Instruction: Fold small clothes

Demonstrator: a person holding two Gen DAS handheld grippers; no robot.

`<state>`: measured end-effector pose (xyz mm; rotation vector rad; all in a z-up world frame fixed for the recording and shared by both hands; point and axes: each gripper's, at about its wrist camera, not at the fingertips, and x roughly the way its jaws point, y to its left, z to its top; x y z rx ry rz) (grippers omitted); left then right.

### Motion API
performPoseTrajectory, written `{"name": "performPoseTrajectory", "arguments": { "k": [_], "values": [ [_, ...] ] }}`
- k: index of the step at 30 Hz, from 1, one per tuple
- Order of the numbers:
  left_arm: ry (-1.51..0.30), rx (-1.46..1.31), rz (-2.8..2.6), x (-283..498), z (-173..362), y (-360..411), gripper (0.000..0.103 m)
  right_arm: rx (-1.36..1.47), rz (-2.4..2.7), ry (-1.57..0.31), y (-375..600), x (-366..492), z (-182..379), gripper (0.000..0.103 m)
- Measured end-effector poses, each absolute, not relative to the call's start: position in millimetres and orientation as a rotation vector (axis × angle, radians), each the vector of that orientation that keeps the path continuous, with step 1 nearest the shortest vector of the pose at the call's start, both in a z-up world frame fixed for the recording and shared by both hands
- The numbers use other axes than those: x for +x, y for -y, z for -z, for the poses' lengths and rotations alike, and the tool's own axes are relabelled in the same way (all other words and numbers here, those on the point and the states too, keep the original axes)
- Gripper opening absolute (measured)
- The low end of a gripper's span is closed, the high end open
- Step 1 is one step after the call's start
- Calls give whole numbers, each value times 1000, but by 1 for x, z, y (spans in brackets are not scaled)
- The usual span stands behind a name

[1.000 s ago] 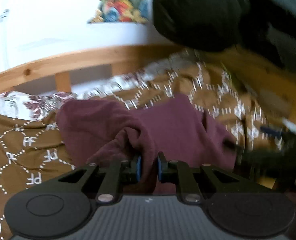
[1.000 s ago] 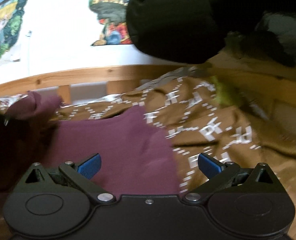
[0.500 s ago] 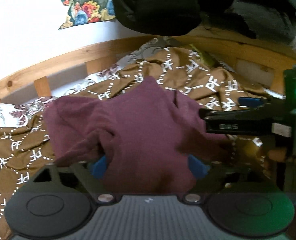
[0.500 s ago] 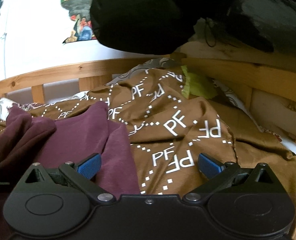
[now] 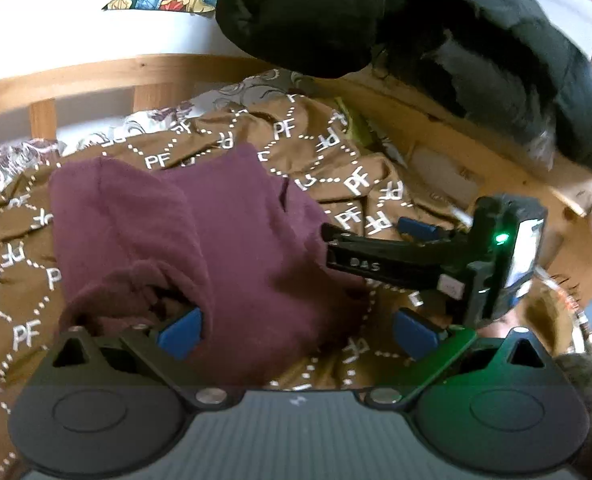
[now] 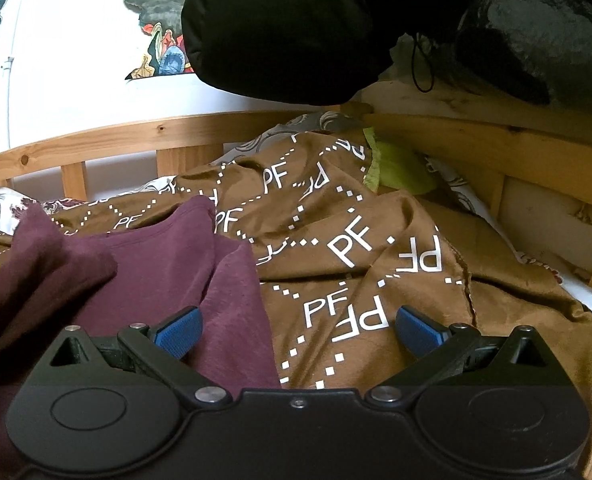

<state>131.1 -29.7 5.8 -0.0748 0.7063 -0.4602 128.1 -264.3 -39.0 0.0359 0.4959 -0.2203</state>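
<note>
garment: we see a maroon top [image 5: 235, 240] lying on the brown blanket [image 5: 15, 248] on the bed, partly doubled over – one bunched fold sits at its left side, near the left claw's left pad.
left claw: our left claw [image 5: 296, 330] has its jaws opening, by now spread wide; the maroon cloth lies between the blue pads [image 5: 179, 330], but they do not press on it.
right claw: our right claw [image 6: 298, 330] stands wide open and holds nothing – its left pad hangs over the edge of the top, its right pad over the blanket. in the left view it reaches in from the right, its tip at the top's right edge.
blanket: brown with white "pf" lettering, rumpled, covering most of the bed.
bed frame: a pale wooden rail [image 6: 135, 136] runs behind the blanket, against a white wall.
above: a black jacket [image 6: 279, 32] hangs over the far corner.
beyond: a green cloth [image 6: 400, 168] peeks out by the frame.
</note>
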Motion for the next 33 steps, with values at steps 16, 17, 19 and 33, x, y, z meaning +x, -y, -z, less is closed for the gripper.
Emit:
{"name": "performPoseTrajectory", "arguments": {
  "k": [16, 17, 19, 33],
  "values": [
    [-431, 108, 334, 86, -31, 22, 102, 35, 183, -431, 256, 120, 35, 102],
    [-425, 119, 273, 86, -27, 19, 102, 41, 168, -416, 254, 119, 34, 102],
    [-436, 146, 164, 90, -20, 16, 102, 57, 127, -379, 250, 115, 31, 102],
    [-697, 224, 6, 125, 35, -3, 102, 383, -451, -629, 204, 199, 33, 102]
  ]
}}
